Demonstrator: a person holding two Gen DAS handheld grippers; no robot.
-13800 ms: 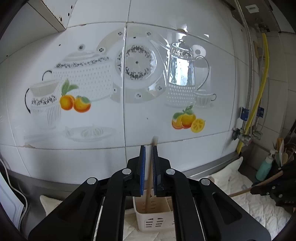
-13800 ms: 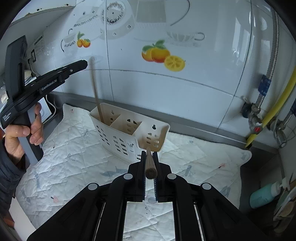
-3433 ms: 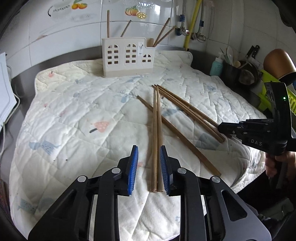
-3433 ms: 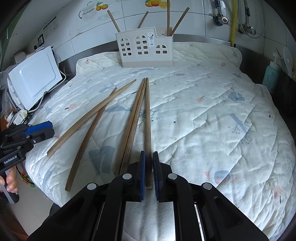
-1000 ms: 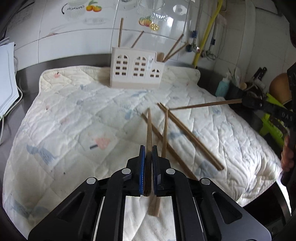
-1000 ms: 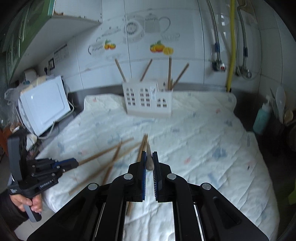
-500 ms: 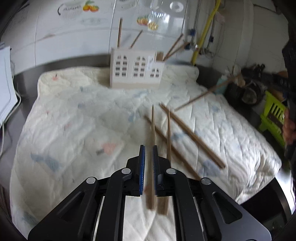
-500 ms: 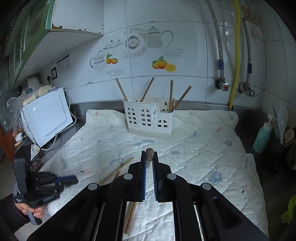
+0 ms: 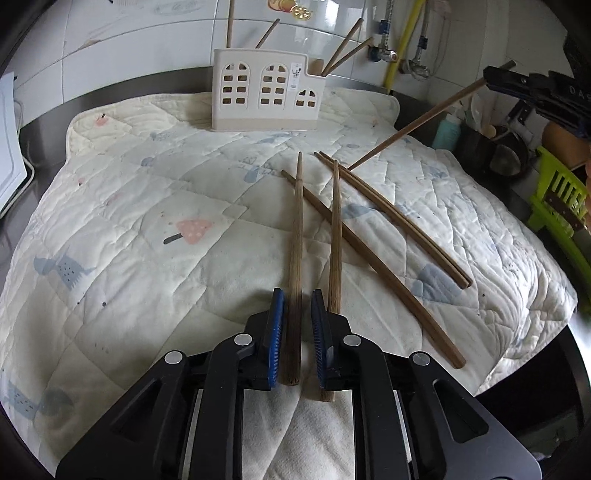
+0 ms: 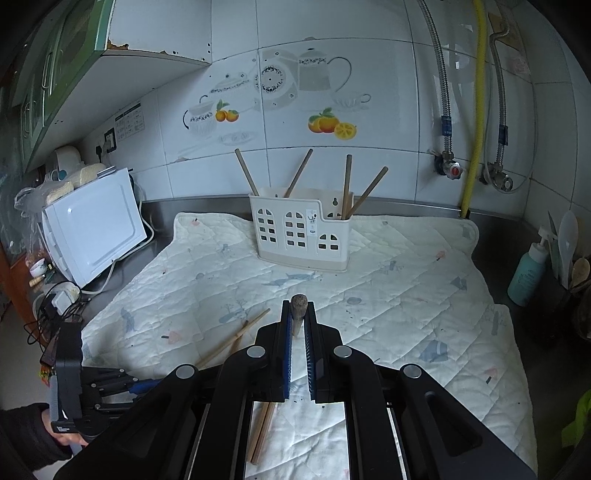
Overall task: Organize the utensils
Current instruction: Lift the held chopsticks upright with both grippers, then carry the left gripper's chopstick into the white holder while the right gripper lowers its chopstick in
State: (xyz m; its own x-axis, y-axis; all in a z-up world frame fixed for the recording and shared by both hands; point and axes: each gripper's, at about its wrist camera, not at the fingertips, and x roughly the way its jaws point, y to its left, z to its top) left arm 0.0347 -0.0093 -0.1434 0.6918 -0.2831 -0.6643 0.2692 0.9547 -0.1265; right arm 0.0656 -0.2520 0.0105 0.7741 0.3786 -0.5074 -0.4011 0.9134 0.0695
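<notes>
Soft, even daylight, window glare on the wall tiles [image 10: 236, 33], sharp focus mid-frame, fisheye bending and dark vignetted corners.

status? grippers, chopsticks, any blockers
Left gripper just opening, chopstick loose between the jaws. Right gripper shut on a chopstick. Path to holder clear.

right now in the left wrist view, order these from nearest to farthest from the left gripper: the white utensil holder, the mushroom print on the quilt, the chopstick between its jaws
1. chopstick, between the left gripper jaws, which have just been opening
2. mushroom print, on the quilt, left of the chopstick
3. white utensil holder, at the far edge by the tiled wall
</notes>
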